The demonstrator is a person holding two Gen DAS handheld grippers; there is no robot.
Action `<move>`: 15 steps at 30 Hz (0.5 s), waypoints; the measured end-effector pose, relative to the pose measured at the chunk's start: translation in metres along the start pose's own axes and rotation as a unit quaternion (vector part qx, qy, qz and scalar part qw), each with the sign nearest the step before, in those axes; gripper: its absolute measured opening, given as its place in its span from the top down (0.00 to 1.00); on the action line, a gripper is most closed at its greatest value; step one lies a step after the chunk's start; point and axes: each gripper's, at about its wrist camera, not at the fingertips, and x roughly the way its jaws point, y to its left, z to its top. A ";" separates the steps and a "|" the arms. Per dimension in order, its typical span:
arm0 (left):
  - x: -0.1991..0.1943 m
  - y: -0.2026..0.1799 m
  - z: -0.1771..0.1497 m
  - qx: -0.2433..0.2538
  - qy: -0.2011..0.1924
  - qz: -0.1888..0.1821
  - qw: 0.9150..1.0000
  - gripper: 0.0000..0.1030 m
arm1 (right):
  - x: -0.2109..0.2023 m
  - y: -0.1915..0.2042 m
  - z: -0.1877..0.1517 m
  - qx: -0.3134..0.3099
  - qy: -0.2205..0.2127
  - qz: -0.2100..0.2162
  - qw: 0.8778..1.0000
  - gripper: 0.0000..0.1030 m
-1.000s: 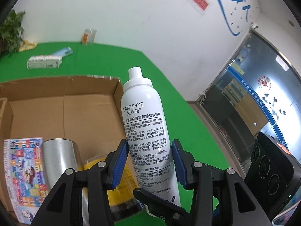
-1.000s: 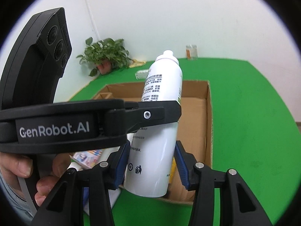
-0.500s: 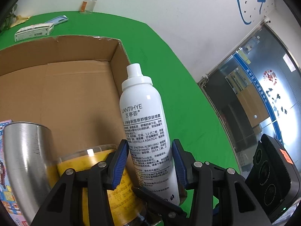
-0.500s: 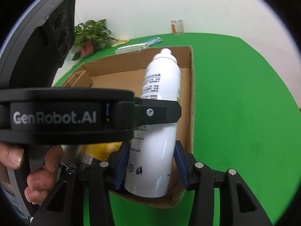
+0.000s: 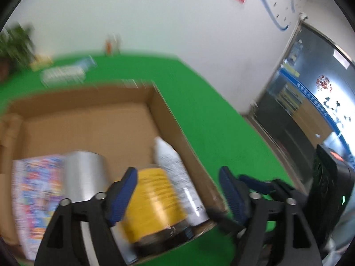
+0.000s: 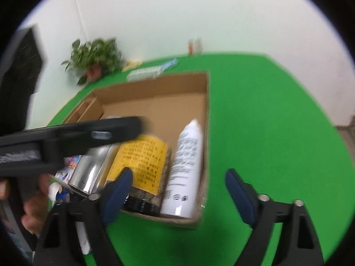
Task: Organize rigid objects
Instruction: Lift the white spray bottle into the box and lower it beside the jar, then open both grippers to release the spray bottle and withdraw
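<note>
Above the near edge of the box (image 6: 206,102), both grippers, left (image 5: 177,190) and right (image 6: 177,190), spread wide, jaws just opened, gripping nothing. Past the blue pads (image 6: 117,190), white spray bottle (image 6: 186,168) lying in the box against its right wall, cap pointing away, beside a yellow-labelled jar (image 6: 142,161) and a steel cup (image 6: 93,170). Blurred throughout.

The spray bottle (image 6: 188,168) lay in the box (image 6: 207,110) against its 3 o'clock wall. At its 9 o'clock lay a jar (image 6: 142,166), then a metal cup (image 6: 93,170). A plant (image 6: 95,55) stood at 11 o'clock, behind the box.
</note>
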 end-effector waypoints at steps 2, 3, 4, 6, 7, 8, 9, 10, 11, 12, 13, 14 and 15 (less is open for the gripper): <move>-0.036 -0.003 -0.016 0.020 -0.052 0.043 0.998 0.00 | -0.008 0.006 -0.007 -0.003 -0.010 -0.007 1.000 0.09; -0.052 -0.004 -0.025 0.028 -0.076 0.068 0.994 0.00 | -0.011 0.011 -0.014 -0.003 -0.010 -0.006 1.000 0.04; -0.064 -0.003 -0.033 0.032 -0.087 0.085 0.992 0.00 | -0.010 0.016 -0.015 -0.002 -0.011 -0.003 1.000 0.01; -0.082 0.002 -0.048 0.027 -0.093 0.104 0.990 0.00 | -0.011 0.026 -0.025 0.000 -0.011 0.012 1.000 0.00; -0.092 0.007 -0.057 0.016 -0.097 0.114 0.989 0.00 | -0.013 0.036 -0.033 -0.005 -0.007 0.015 1.000 0.00; -0.102 0.016 -0.066 0.007 -0.101 0.122 0.987 0.00 | -0.014 0.044 -0.036 -0.010 -0.006 0.013 1.000 0.00; -0.114 0.022 -0.076 0.000 -0.107 0.132 0.985 0.01 | -0.017 0.049 -0.040 -0.015 -0.007 0.007 1.000 0.00; -0.129 0.034 -0.087 -0.004 -0.113 0.142 0.983 0.01 | -0.018 0.053 -0.045 -0.017 -0.009 0.003 1.000 0.00; -0.140 0.041 -0.094 -0.005 -0.118 0.148 0.982 0.03 | -0.016 0.057 -0.046 -0.019 -0.010 0.001 1.000 0.00; -0.155 0.048 -0.104 -0.006 -0.123 0.151 0.981 0.14 | -0.013 0.064 -0.045 -0.020 -0.009 0.004 1.000 0.00; -0.164 0.052 -0.111 -0.010 -0.123 0.147 0.981 0.46 | -0.019 0.069 -0.051 -0.023 -0.012 0.010 1.000 0.02; -0.174 0.058 -0.118 -0.017 -0.116 0.141 0.983 0.67 | -0.029 0.072 -0.059 -0.027 -0.019 0.011 0.999 0.16; -0.181 0.065 -0.126 -0.030 -0.102 0.140 0.985 0.96 | -0.035 0.077 -0.063 -0.035 -0.034 0.005 0.999 0.46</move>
